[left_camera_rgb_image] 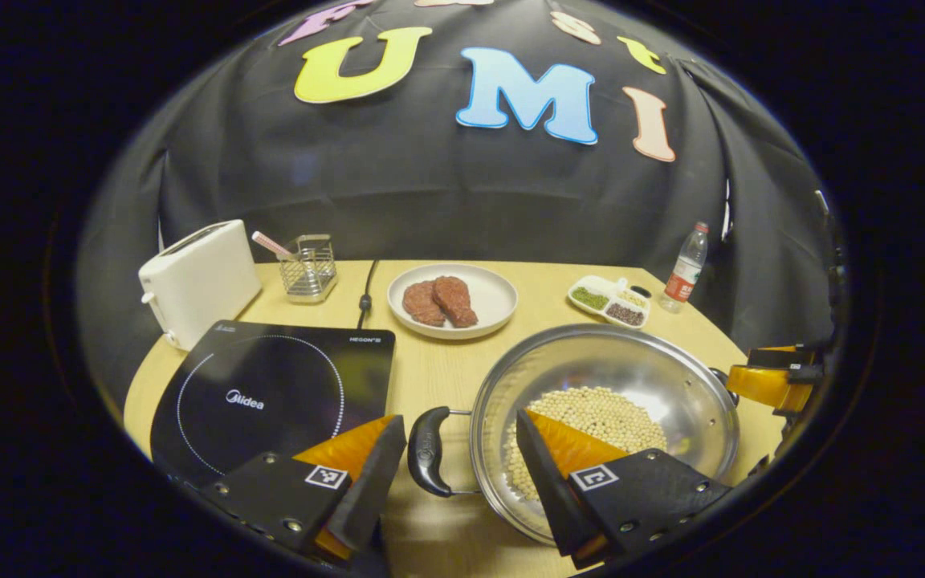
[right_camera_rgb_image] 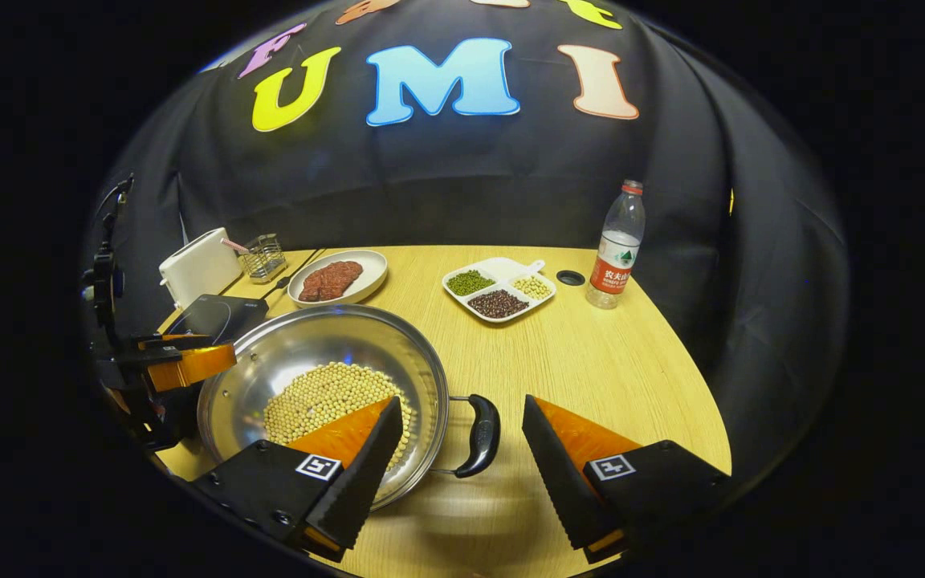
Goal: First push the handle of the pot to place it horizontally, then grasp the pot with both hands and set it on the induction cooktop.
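A wide steel pot [left_camera_rgb_image: 615,361] holding pale soybeans [left_camera_rgb_image: 599,411] stands on the wooden table, right of the black induction cooktop [left_camera_rgb_image: 270,393]. Its black side handle [left_camera_rgb_image: 429,451] lies in the gap of my left gripper [left_camera_rgb_image: 456,474], which is open, one finger reaching over the pot's rim. In the right gripper view the pot [right_camera_rgb_image: 334,345] is at the lower left, and its other black handle [right_camera_rgb_image: 480,436] sits between the fingers of my open right gripper [right_camera_rgb_image: 458,470]. The left gripper [right_camera_rgb_image: 177,365] shows beyond the pot's far rim. A corner of the cooktop [right_camera_rgb_image: 218,315] lies behind it.
At the back stand a white toaster [left_camera_rgb_image: 197,281], a wire utensil holder [left_camera_rgb_image: 308,269], a plate of raw meat [left_camera_rgb_image: 453,299], a divided dish of beans [left_camera_rgb_image: 611,301] and a water bottle [left_camera_rgb_image: 686,269]. A black cord [left_camera_rgb_image: 366,293] runs from the cooktop. The table's curved edge is near on the right [right_camera_rgb_image: 703,401].
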A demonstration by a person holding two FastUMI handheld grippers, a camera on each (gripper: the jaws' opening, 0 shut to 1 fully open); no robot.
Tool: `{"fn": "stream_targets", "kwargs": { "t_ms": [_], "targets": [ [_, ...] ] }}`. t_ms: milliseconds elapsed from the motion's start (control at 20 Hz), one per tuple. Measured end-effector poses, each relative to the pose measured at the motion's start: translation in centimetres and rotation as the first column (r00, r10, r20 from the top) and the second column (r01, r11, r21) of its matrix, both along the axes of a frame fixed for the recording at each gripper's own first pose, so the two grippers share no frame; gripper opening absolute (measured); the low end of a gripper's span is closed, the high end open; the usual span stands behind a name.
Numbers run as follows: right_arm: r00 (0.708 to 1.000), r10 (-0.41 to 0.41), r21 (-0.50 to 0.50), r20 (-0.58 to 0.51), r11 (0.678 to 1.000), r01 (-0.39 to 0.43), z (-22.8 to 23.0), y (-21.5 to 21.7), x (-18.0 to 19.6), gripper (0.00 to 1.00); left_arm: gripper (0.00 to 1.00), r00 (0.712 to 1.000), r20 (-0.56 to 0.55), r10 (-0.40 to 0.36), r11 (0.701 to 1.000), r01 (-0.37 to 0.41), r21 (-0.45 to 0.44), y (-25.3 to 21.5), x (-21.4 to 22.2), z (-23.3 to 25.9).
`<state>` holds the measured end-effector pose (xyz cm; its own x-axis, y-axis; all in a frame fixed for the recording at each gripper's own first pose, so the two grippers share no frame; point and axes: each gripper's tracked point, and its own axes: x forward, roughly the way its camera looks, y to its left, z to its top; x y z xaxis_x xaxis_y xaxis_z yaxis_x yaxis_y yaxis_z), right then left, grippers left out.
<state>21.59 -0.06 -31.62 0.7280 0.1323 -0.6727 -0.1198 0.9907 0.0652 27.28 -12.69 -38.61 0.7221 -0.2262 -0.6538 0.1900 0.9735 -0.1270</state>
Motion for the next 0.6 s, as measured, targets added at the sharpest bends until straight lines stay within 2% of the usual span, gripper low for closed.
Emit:
{"fn": "stream_targets", "kwargs": {
  "t_ms": [550,600],
  "targets": [
    [0.993,-0.023,0.048,-0.119,0.998,0.028,-4.2,0.6,0.2,0.94,0.85,0.997,-0.081,0.021,1.000,-0.019,0.015,0.0,0.1,-3.3],
    [0.992,-0.027,0.053,-0.123,0.998,0.033,-4.4,0.6,0.3,0.96,0.85,0.996,-0.083,0.022,1.000,-0.020,0.017,0.0,0.1,-3.4]
  ]
}}
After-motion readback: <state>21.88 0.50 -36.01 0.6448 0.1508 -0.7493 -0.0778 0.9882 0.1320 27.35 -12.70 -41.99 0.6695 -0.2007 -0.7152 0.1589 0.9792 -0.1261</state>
